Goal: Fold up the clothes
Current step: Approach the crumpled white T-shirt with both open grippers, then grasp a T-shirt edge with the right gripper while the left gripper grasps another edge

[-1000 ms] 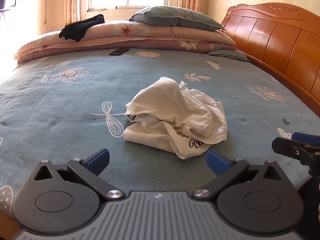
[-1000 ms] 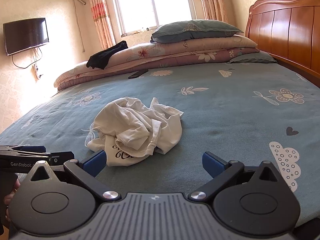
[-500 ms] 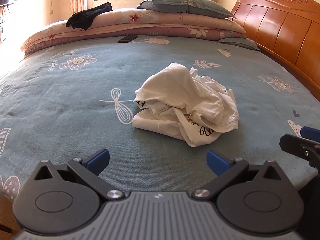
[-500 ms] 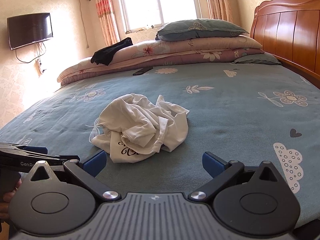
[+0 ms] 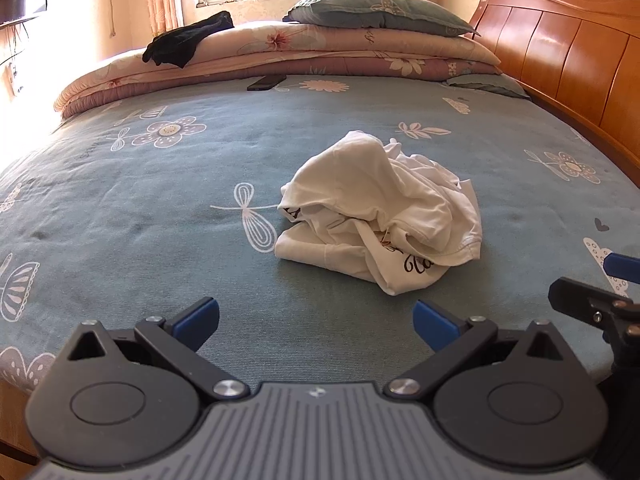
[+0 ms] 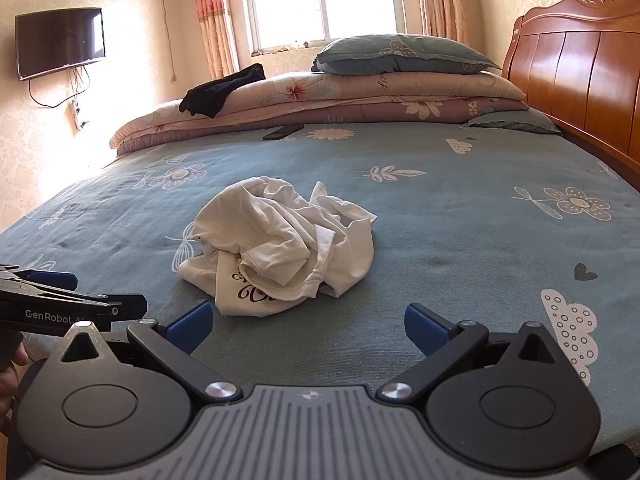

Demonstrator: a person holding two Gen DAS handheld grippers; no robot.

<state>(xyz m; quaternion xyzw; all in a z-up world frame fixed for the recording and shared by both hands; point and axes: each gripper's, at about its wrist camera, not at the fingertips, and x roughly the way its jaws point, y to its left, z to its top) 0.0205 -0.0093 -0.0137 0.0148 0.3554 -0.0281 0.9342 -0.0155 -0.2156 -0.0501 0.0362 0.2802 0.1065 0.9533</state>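
Folded quilts (image 6: 320, 100) under a pillow (image 6: 400, 56) — black garment (image 6: 224, 94), phone (image 6: 282, 132), wall TV (image 6: 60, 42)

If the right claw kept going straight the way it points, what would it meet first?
Probably the crumpled white shirt: its near printed edge lies just ahead between the open right claw fingers, slightly left of centre. Depth is unclear; angled low, it might meet the bedsheet first.

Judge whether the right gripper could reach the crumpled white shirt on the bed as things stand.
Probably yes: the right gripper is open, the white shirt lies just ahead of it, and only bare bedsheet lies between.
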